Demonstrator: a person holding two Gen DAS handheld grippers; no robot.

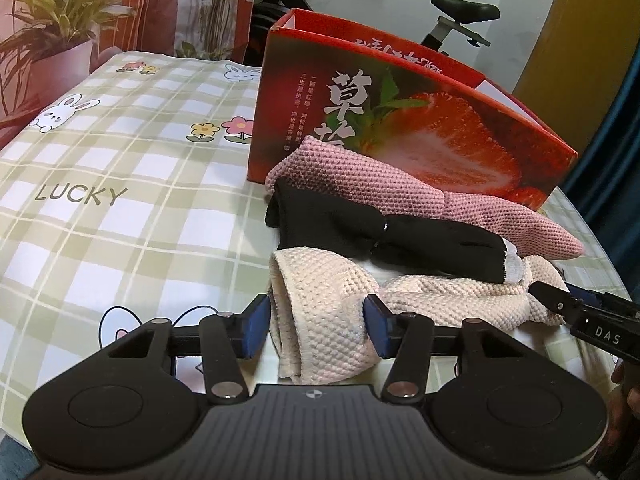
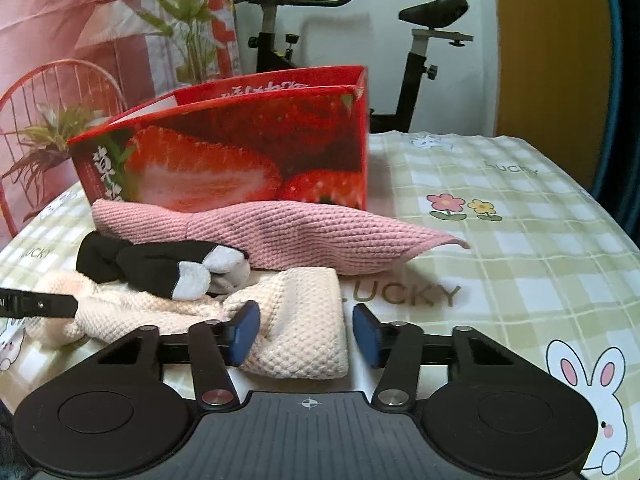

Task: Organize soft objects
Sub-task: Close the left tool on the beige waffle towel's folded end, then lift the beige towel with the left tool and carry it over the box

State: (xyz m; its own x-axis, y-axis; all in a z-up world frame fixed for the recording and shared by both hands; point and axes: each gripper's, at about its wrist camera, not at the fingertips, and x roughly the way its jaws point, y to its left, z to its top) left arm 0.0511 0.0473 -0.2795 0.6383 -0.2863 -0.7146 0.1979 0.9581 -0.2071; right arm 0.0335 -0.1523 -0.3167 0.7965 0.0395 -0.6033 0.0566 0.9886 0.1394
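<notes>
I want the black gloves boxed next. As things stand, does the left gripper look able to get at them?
Probably not right away: the left gripper is closed on the cream cloth. The black gloves lie just beyond, on top and uncovered, so once it lets go the way looks free.

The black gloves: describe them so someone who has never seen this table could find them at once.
Start at the red strawberry box standing on the checked tablecloth. In front of it three soft things lie in a row: a pink cloth against the box, a cream cloth nearest the cameras, and the black gloves between them. They alone are smooth and dark, with grey fingertips.
</notes>
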